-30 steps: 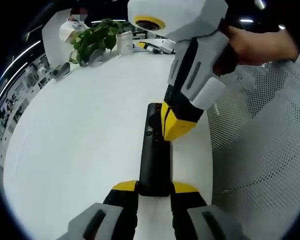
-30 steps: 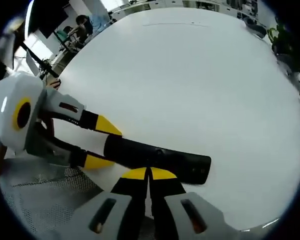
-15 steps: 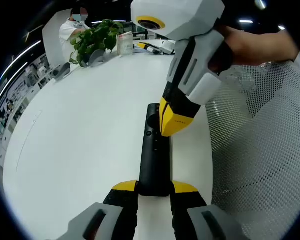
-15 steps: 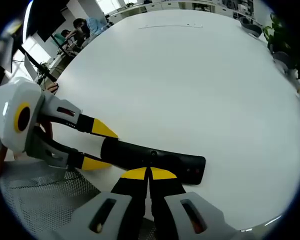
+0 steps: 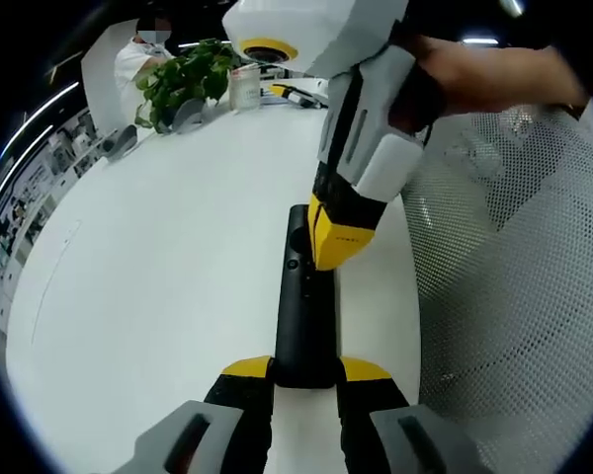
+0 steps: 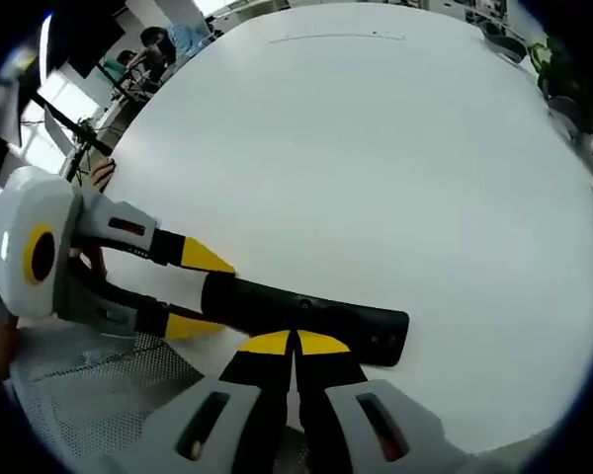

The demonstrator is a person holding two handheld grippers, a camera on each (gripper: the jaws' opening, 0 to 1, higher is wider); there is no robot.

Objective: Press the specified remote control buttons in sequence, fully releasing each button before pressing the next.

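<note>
White desk (image 5: 158,276) carries the scene, and the black remote control (image 5: 304,306) lies flat on it near one edge, beside a grey mesh chair (image 5: 514,296). That position is the biggest risk: a sideways shove could slide the remote off the edge, out of the workspace.

Next down, the left gripper (image 5: 306,373) clamps the remote's near end between its jaws, pinning it. If that hold loosens, the remote may pivot under pressure.

Smaller again, the right gripper (image 6: 295,346), jaws closed together on nothing, has its tip over the remote's upper buttons; I cannot tell whether it touches. A blunt tip this wide could catch a neighbouring button, or linger without a full release.
</note>
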